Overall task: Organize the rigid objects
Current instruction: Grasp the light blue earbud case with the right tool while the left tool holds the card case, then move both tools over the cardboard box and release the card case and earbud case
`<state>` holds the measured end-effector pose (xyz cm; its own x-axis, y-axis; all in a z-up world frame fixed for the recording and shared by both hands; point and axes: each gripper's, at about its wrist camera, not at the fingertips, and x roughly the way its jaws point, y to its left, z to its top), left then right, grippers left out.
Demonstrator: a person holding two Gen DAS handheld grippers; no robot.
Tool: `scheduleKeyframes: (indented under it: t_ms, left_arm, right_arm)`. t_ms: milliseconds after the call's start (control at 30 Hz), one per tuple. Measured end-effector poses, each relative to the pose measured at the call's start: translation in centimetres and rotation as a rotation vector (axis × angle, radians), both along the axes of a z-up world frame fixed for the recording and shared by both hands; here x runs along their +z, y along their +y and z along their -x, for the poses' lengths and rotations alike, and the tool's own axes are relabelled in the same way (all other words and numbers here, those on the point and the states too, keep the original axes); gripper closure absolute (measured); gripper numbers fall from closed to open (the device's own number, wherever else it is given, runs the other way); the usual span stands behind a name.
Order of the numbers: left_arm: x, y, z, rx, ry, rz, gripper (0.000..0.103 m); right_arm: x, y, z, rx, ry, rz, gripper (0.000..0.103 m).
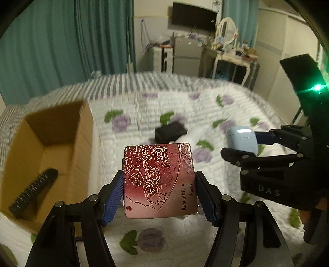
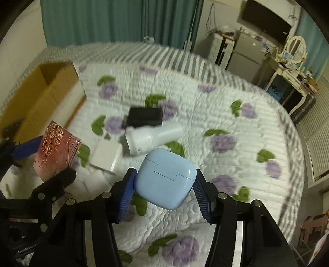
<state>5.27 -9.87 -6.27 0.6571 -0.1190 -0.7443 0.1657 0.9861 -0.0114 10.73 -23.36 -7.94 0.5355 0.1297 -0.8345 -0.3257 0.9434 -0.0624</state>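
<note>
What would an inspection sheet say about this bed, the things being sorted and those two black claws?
Surface: bed with a white quilt printed with purple flowers.
Job's things: red rose tin and blue case, both lifted clear of the quilt; cardboard box open, with a black comb inside; black box, white bottle and white box lying on the quilt.
Clutter: nothing seen on the bed beyond these.
Grippers: left gripper clamps the tin by its sides; right gripper is shut on the blue case.
Cables: some hang on the far wall.
Surroundings: teal curtains, dressing table with mirror, wall screen.
</note>
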Motion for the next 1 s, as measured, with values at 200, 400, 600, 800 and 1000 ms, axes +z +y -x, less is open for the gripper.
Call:
scheduleKeyframes:
  t_ms: [200,400,600,800,1000]
  left_arm:
    - [5.2,3.5,1.1,0.008,-0.073,0.056,0.035]
    - [8.8,9.0,1.8,0.045,-0.138,0.058,0.035]
    - [9.0,15.2,1.1,0.111,-0.155,0.001,0.035]
    - [5.8,20.1,-0.8,0.17,-0.091,-0.002,0.035]
    - [2.2,21.4,-3.2,0.148,-0.032,-0.029,0.035]
  right_arm:
    - [6.0,1.8,2.4,0.001,-0.067,-0.008,0.048]
    - [10.0,6.2,3.8,0.052,-0.129,-0.037,0.048]
    - [11.5,12.3,4.4,0.136,-0.142,-0.064,0.048]
    - [10.6,17.4,3.5,0.197,-0.124,-0.064,0.048]
    - [8.0,20.7,1.4,0.225,-0.082,-0.063,0.048]
